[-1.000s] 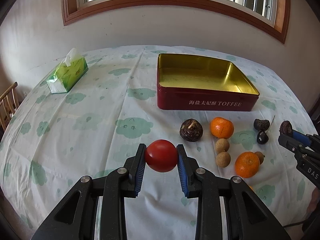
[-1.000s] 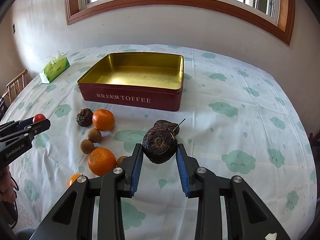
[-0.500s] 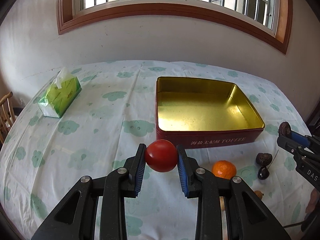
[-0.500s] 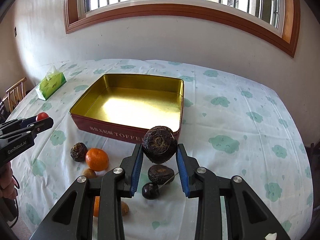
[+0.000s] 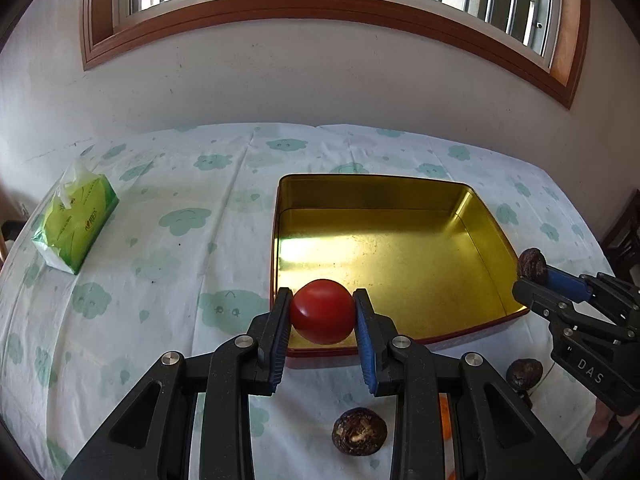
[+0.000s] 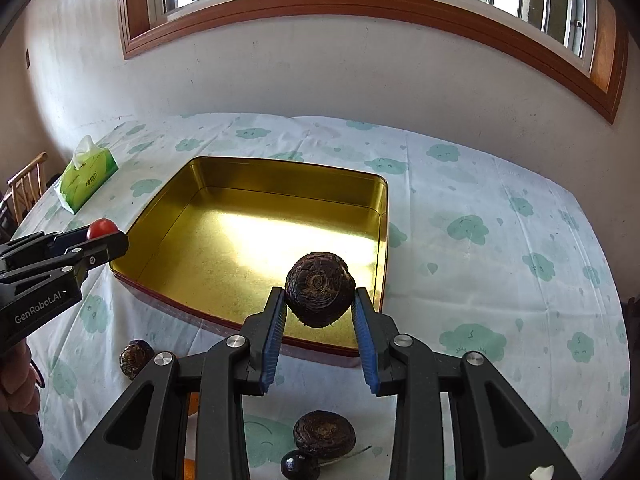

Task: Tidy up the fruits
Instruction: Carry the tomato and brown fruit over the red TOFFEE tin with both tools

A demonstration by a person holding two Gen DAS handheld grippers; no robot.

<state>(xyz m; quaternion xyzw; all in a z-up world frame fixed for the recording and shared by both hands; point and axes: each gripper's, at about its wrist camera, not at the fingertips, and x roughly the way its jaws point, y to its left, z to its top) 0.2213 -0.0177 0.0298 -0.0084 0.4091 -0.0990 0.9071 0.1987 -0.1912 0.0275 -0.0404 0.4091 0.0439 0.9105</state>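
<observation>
Red, smooth-skinned tomato (image 5: pixel 322 311) held in left gripper (image 5: pixel 322 316), jaws narrowed onto its widest part, one blue pad each side. Position: over the near-left corner of the toffee tin (image 5: pixel 486 204), just inside the near wall, not yet touching the gold floor. Judged light, thin-skinned, soft under pressure and somewhat slippery; a hold across the equator with modest squeeze looks right, and it should be set down rather than dropped, since it can bruise or roll on bare metal.

Right of that: right gripper (image 6: pixel 319 312), jaws narrowed onto a dark, ridged, round fruit (image 6: pixel 320 294), resembling a water chestnut. Position: above the near-right part of the tin. Judged firm, rough-surfaced and light, so grip is secure; a few fibres hang beneath it.

In front of the tin, on the table (image 6: pixel 500 264): three more dark fruits (image 5: pixel 359 431) (image 5: pixel 525 375) (image 6: pixel 324 429), a small dark cherry with stem (image 6: pixel 298 465), slivers of orange fruit behind the gripper arms. Left of the tin, well apart: green tissue pack (image 5: pixel 76 226).

Change against the earlier frames: both grippers have carried their fruit from low over the loose fruit up and forward, so each is now above the tin's interior. Tin floor bare throughout. Grips unchanged.
</observation>
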